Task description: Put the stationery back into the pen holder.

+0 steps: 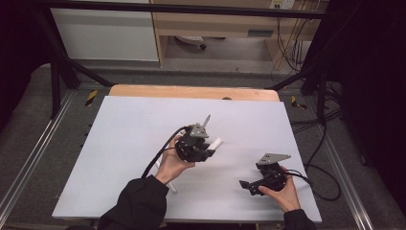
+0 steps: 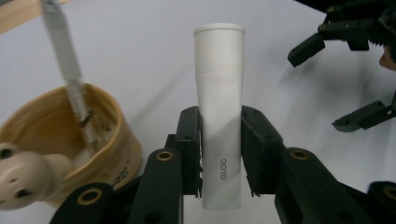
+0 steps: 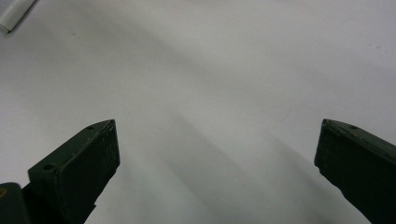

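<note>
Under both hand-held grippers lies the big white worktop (image 1: 124,143). Squeezed tight between the jaws of the left hand-held gripper (image 2: 220,140) is a white tube (image 2: 219,102), lifted and pointing away; it could slip out if tipped. Nearby, the right hand-held gripper (image 3: 215,158) waits wide open, holding nothing.

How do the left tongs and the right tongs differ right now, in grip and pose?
The left tongs are shut on the white tube, its lower part clamped between the pads; the right tongs stand wide open with nothing between them. In the high view the left tongs sit nearer the table's middle, the right tongs near its front right edge. Both are black, each held in one hand.
</note>
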`<state>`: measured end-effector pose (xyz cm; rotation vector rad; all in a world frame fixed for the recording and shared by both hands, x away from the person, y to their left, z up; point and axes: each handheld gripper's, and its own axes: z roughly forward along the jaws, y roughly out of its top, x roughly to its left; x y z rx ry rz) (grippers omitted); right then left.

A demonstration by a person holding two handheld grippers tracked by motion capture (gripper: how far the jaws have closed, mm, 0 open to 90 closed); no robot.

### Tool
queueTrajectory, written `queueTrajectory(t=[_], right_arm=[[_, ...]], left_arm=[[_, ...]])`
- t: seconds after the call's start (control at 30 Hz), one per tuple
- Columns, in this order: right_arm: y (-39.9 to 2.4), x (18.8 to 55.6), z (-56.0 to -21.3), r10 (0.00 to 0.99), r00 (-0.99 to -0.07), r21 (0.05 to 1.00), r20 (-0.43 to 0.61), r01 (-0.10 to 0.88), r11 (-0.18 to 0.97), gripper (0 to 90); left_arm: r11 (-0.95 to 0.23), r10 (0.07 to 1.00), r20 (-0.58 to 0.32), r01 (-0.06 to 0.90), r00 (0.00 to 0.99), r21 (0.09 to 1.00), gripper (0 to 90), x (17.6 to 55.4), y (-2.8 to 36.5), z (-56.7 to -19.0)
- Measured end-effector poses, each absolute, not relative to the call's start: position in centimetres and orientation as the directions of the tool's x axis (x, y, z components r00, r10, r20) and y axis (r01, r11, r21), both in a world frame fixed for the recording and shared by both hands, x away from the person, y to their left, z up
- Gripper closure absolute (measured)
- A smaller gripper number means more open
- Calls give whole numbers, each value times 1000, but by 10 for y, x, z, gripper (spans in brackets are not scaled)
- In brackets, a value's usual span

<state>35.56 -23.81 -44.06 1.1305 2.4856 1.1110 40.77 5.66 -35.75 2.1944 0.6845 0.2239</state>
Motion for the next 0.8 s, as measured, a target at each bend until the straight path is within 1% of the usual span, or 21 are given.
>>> queueTrajectory(t=[0.27,0.43,0.63,0.73,0.8], right_arm=[[-238,356,-441,712,-692,702,119,565,433,7],[-239,356,-440,713,-692,706,119,563,429,7],[-238,356,-441,711,-693,706,118,562,431,7],[-239,356,-440,711,-694,707,117,561,431,7],[-239,356,-440,710,-695,707,115,559,433,7]], left_arm=[[-439,608,-60,398,792,805,695,415,81,-343],[-393,643,-61,397,764,829,695,423,90,-337],[-370,665,-51,388,745,844,695,432,93,-331],[-372,680,-31,381,733,847,696,439,92,-330],[-363,686,-36,385,726,849,696,445,92,-330]])
